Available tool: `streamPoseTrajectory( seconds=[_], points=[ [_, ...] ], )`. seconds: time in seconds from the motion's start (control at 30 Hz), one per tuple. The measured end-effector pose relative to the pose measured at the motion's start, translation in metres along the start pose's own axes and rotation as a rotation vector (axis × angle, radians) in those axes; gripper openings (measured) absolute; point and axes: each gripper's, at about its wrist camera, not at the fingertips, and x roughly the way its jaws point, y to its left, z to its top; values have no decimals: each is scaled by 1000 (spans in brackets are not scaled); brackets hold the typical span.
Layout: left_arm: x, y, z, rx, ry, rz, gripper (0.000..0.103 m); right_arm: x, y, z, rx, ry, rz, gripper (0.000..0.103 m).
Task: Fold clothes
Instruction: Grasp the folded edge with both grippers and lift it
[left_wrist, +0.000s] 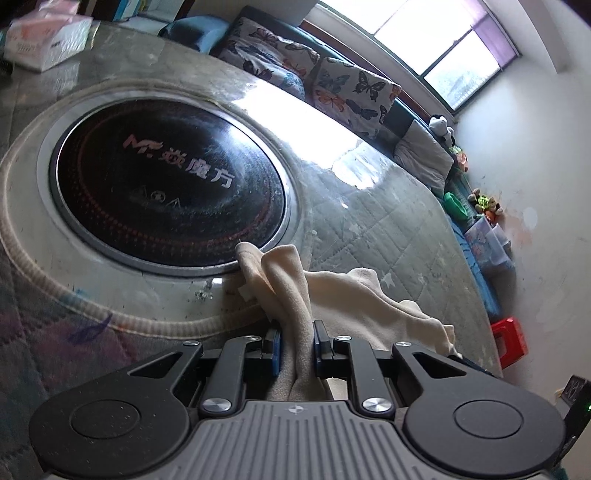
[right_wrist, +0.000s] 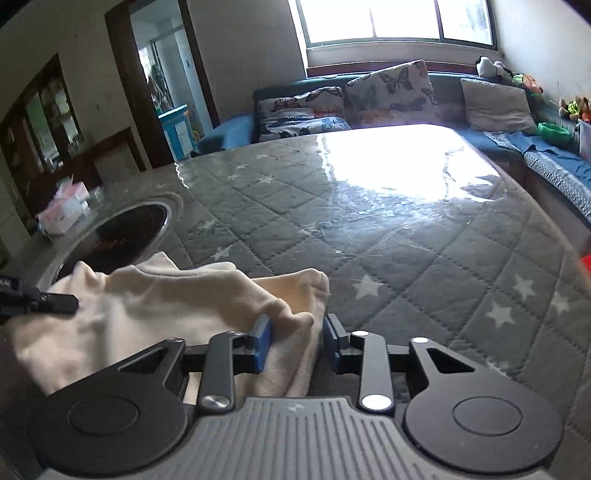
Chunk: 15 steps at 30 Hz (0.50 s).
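Left tongs pinch narrowly; right tongs seem slightly parted.

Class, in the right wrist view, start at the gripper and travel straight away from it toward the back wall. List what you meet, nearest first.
right gripper → cream garment → grey star-quilted table cover → butterfly cushion → window

left gripper | black arms, blue fingers (silver screws), ribbed grey base
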Motion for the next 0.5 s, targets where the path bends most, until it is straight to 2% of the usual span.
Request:
streamPoseTrajectory(
  seconds=[0.03, 0.1, 0.3, 0.5],
  points=[
    [0, -2, 1, 12, -3, 1, 18, -3, -1, -1, 9, -5, 11, 12],
    [-1, -8, 3, 45, -13, -2, 17, -8, -1, -2, 16, -17, 23, 9],
    [7, -45, 13, 164, -45, -37, 16, -39, -8, 6, 13, -108, -5, 8],
    [41, -92, 17, 242, -23, -104, 14, -67, -36, 23, 12, -170, -121, 8]
  ],
)
